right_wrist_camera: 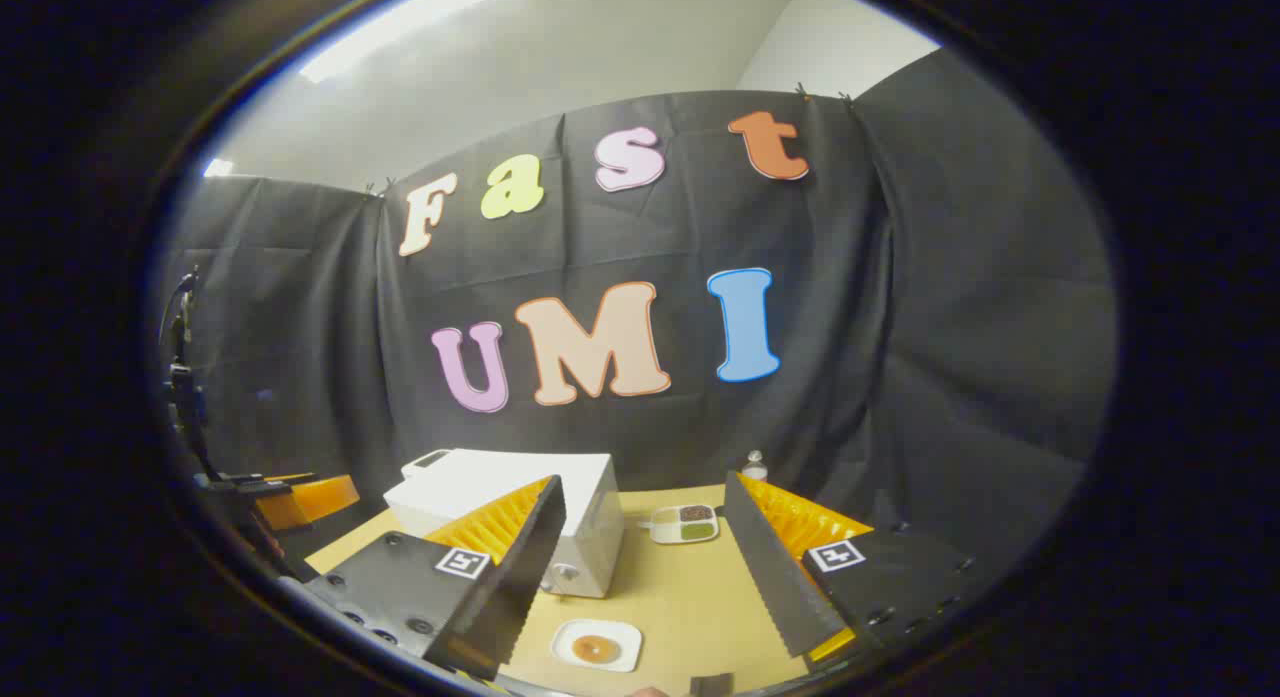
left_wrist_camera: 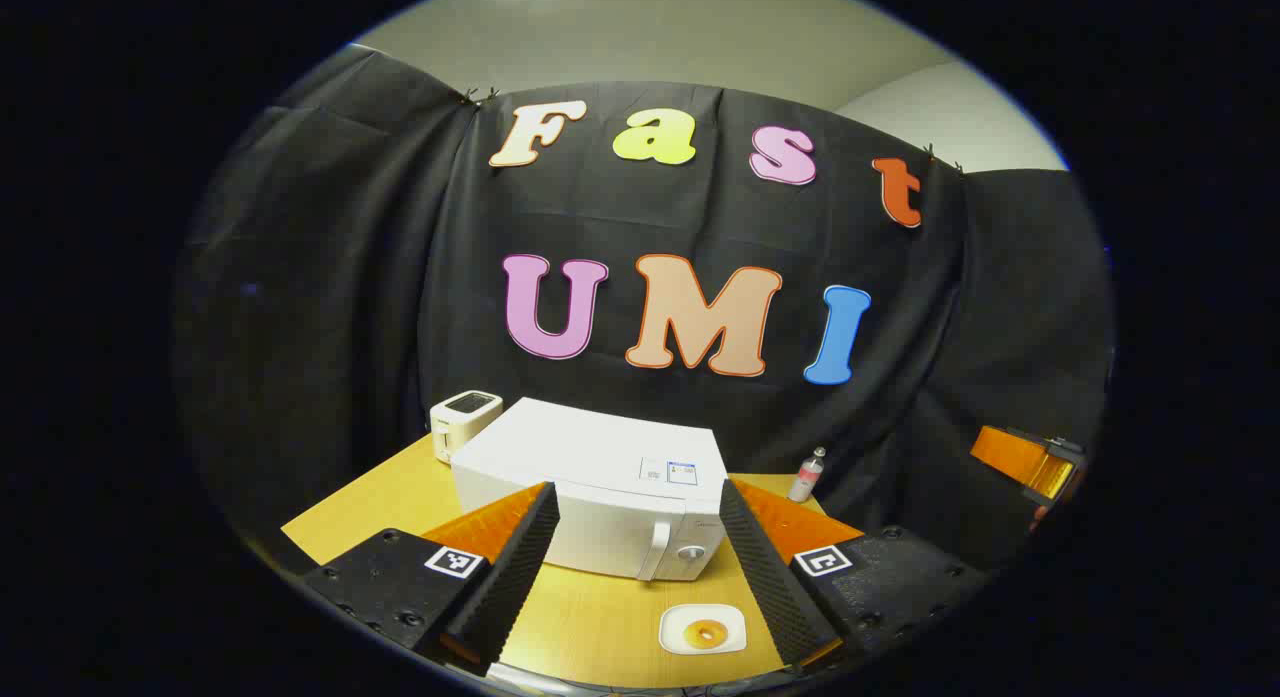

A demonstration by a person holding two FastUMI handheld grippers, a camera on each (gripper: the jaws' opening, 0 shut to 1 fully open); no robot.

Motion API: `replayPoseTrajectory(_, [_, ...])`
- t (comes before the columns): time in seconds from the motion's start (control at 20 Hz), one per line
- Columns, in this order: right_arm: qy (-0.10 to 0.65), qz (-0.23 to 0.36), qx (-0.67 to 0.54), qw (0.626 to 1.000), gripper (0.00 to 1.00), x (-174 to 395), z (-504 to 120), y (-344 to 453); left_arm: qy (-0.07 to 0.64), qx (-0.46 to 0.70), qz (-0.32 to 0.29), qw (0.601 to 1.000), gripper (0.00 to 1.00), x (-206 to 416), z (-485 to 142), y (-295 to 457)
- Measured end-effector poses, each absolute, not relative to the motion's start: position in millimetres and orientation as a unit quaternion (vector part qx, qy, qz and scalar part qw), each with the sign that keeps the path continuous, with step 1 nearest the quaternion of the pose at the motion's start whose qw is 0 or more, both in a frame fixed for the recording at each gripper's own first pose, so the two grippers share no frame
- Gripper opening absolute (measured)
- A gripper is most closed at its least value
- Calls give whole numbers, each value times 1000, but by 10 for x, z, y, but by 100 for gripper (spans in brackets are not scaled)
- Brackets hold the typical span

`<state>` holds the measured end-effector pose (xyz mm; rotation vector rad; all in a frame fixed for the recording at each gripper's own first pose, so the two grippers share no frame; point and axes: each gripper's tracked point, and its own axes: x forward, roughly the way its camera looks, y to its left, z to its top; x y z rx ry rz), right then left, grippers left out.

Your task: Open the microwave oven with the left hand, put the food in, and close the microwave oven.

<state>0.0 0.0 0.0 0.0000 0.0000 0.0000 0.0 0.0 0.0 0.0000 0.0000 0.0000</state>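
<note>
A white microwave oven [left_wrist_camera: 600, 497] [right_wrist_camera: 590, 512] stands on the wooden table [left_wrist_camera: 380, 497] with its door shut, handle [left_wrist_camera: 657, 550] on its right front. In front of it lies a small white plate [left_wrist_camera: 702, 629] [right_wrist_camera: 596, 645] holding a donut [left_wrist_camera: 706, 633] [right_wrist_camera: 592, 648]. My left gripper [left_wrist_camera: 640, 597] hovers open above the near table edge, facing the microwave, nothing between its fingers. My right gripper [right_wrist_camera: 645, 607] is also open and holds nothing, above the plate's near side. The other gripper shows at the edge of each view, the right [left_wrist_camera: 1030, 462] and the left [right_wrist_camera: 300, 499].
A white toaster [left_wrist_camera: 465, 422] stands behind the microwave at the left. A small bottle [left_wrist_camera: 807, 475] [right_wrist_camera: 755, 465] stands at the back right. A divided dish [right_wrist_camera: 684, 523] with food sits right of the microwave. A stand [right_wrist_camera: 185, 397] rises at the far left.
</note>
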Motion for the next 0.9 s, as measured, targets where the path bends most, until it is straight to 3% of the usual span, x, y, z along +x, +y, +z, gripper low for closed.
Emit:
replayPoseTrajectory(0.15, [10, -12, -7, 1000, 92, -8, -42, -87, 0, -1, 11, 1000, 97, 27, -5, 74])
replayPoseTrajectory(0.2, [13, -13, -6, 1000, 99, -3, -47, -96, -1, 3, 17, 1000, 97, 24, -6, 115])
replayPoseTrajectory(0.25, [15, -14, -6, 1000, 99, 8, -61, -109, -1, 8, 22, 1000, 97, 28, -6, 139])
replayPoseTrajectory(0.3, [16, -14, -7, 1000, 92, 19, -68, -118, -2, 11, 25, 1000, 97, 34, -6, 153])
replayPoseTrajectory(0.4, [18, -14, -7, 1000, 92, 35, -67, -135, 0, 14, 28, 1000, 97, 45, -14, 156])
replayPoseTrajectory(0.45, [19, -13, -7, 1000, 99, 50, -65, -133, 1, 14, 29, 999, 96, 41, -13, 159])
replayPoseTrajectory(0.5, [20, -11, -7, 1000, 99, 50, -75, -139, 1, 12, 31, 999, 97, 32, -18, 165])
replayPoseTrajectory(0.55, [20, -10, -7, 1000, 92, 49, -69, -144, 2, 11, 32, 999, 98, 30, -16, 164])
replayPoseTrajectory(0.65, [22, -8, -5, 1000, 92, 66, -77, -157, 5, 11, 34, 999, 98, 19, -38, 163])
replayPoseTrajectory(0.7, [24, -6, -4, 1000, 99, 71, -88, -141, 8, 11, 34, 999, 97, 4, -66, 157])
replayPoseTrajectory(0.75, [24, -4, -4, 1000, 99, 74, -91, -133, 11, 12, 35, 999, 98, -5, -78, 163])
replayPoseTrajectory(0.8, [25, -3, -6, 1000, 92, 63, -89, -131, 14, 12, 36, 999, 98, -9, -100, 170])
replayPoseTrajectory(0.9, [25, -2, -12, 1000, 92, 41, -109, -146, 17, 12, 38, 999, 98, -24, -129, 161])
